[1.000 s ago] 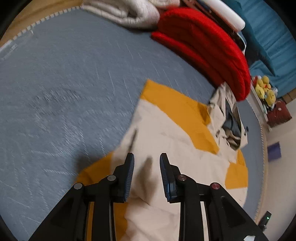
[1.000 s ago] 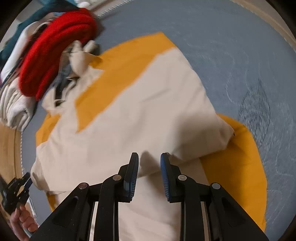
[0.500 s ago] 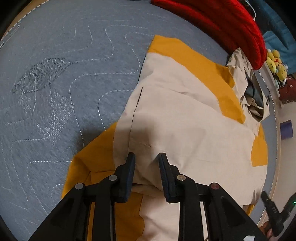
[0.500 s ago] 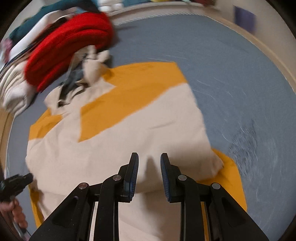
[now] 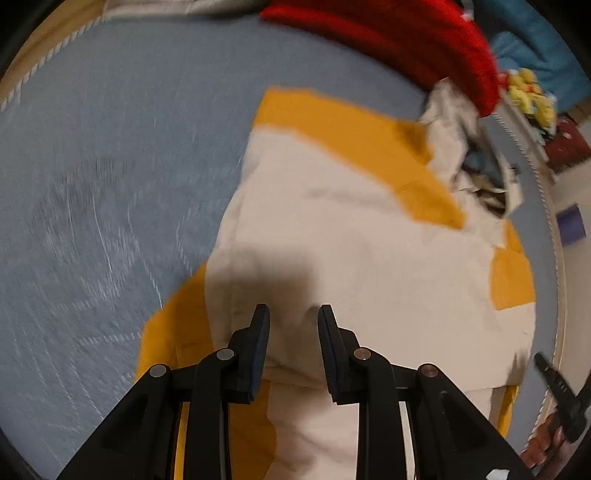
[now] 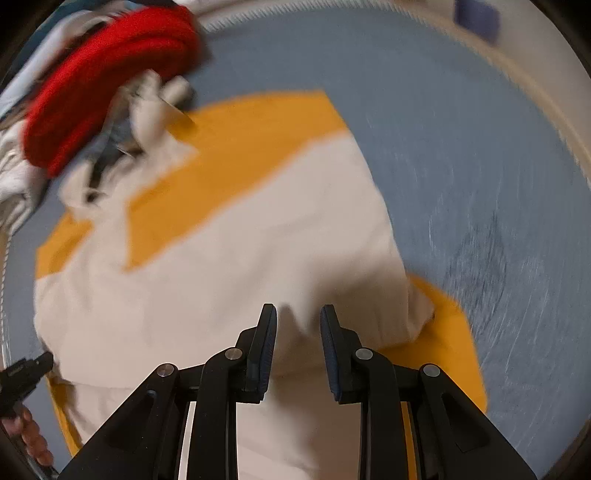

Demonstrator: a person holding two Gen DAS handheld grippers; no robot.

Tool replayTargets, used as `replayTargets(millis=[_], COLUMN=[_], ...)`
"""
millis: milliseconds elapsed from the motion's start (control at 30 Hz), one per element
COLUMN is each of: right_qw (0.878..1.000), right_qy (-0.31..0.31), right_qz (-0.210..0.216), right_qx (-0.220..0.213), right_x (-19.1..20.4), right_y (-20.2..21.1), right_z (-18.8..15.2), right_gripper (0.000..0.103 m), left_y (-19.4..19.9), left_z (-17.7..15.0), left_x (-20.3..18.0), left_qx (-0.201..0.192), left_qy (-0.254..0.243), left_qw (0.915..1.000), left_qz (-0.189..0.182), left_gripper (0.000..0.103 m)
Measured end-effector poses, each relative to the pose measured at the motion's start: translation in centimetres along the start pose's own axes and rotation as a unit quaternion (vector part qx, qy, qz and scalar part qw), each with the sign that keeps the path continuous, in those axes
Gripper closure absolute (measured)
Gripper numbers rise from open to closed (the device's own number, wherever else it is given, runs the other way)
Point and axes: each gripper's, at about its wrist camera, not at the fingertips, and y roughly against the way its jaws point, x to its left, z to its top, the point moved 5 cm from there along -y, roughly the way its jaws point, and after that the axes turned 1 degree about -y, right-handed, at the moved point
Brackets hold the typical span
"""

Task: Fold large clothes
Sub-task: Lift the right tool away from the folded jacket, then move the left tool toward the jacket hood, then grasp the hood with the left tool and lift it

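- Starting at our fingers: the left gripper (image 5: 290, 319) has its jaws apart with nothing between them, hovering over the near fold of the cream-and-yellow garment (image 5: 351, 236).
- Same deal on the other side: the right gripper (image 6: 298, 319) is spread and empty, above that same near edge of the garment (image 6: 229, 258).
- The garment lies partly folded on the blue quilted mat (image 5: 110, 147), sleeves apparently tucked in.
- Its long axis runs near-to-far, with the collar end at the far side beside the red knit (image 5: 406, 33).
- We'd guess we're between folds; next we probably need to drop both grippers, pinch the near edge and carry it toward the collar.
- Both views are blurry, so the exact edge is hard to make out.
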Motion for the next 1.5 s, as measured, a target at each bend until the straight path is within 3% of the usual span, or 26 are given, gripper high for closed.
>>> replayTargets(millis=[167,267,367,600,833,1033,1233,1500], right_qw=[0.991,0.983,0.978,0.975,0.979,0.98,0.983,0.987], right_qy=[0.073,0.105,0.124,0.131,0.111,0.122,0.133,0.123], right_qz=[-0.002,-0.011,-0.02,-0.016,0.003,0.0,-0.027,-0.038], right_qx=[-0.11,-0.152,-0.168,-0.177,-0.169,-0.157,-0.123,-0.097], right_x=[2.7,3.4,3.8,2.3,1.1,0.9,0.5,0.5], right_y=[5.7,8.3,9.7,12.8,14.2,14.2,12.4,10.3], right_z=[1.6,1.8,1.6,0.1,1.3,2.2,2.4,2.8], right_gripper=[0.077,0.077,0.077,0.077,0.077,0.081,0.081,0.07], left_y=[3.9,5.3,6.3,7.9,8.0,6.1,4.1,-0.2], left_z=[0.5,0.4,0.0,-1.2,-0.4,4.1,9.0,15.9], left_x=[-2.5,-4.6,-6.5,-9.6,-10.9,-11.7,-14.8,-20.0], left_qx=[-0.055,-0.08,-0.099,-0.13,-0.128,-0.116,-0.117,-0.107], left_qy=[-0.048,-0.083,-0.113,-0.161,-0.167,-0.145,-0.178,-0.197], left_qw=[0.9973,0.9933,0.9886,0.9783,0.9773,0.9824,0.9771,0.9742], left_qz=[-0.003,-0.005,-0.006,-0.012,-0.02,-0.018,-0.007,-0.025], left_gripper=[0.079,0.079,0.079,0.079,0.084,0.087,0.087,0.087])
